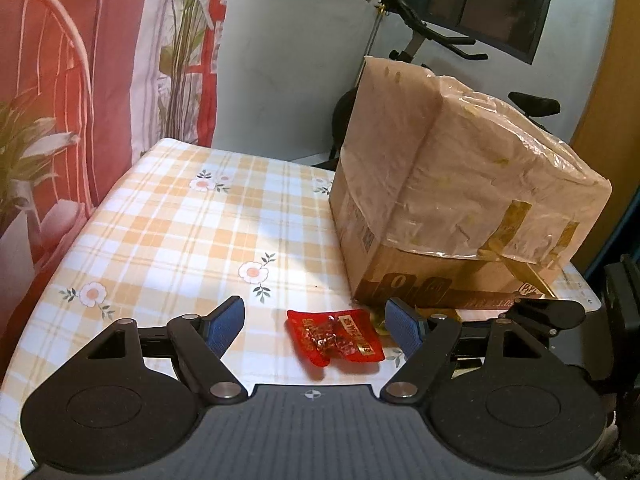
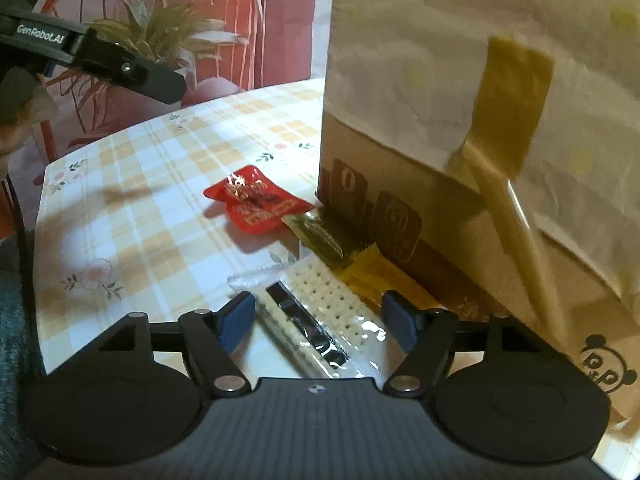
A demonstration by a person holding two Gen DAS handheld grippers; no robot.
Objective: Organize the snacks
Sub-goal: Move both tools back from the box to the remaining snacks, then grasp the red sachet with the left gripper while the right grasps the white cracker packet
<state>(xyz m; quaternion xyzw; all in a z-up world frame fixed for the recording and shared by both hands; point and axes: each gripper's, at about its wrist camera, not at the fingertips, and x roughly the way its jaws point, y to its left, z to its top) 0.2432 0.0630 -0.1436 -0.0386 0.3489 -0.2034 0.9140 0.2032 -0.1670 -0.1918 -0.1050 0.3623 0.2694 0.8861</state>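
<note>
A red snack packet (image 1: 334, 336) lies flat on the checked tablecloth, between the blue pads of my left gripper (image 1: 316, 312), which is open and not touching it. In the right wrist view the same red packet (image 2: 256, 200) lies further out. A cracker pack in clear wrap (image 2: 320, 320) lies between the fingers of my right gripper (image 2: 318, 300), which is open with gaps on both sides. A green packet (image 2: 320, 236) and a yellow packet (image 2: 372, 276) lie against the foot of the cardboard box (image 2: 440, 120).
The big taped cardboard box (image 1: 440, 184) fills the right side of the table (image 1: 180, 220). A red curtain (image 1: 60, 100) and a plant stand left of the table, an exercise bike (image 1: 424, 40) behind it. The other gripper's finger (image 2: 120, 64) reaches in at the upper left.
</note>
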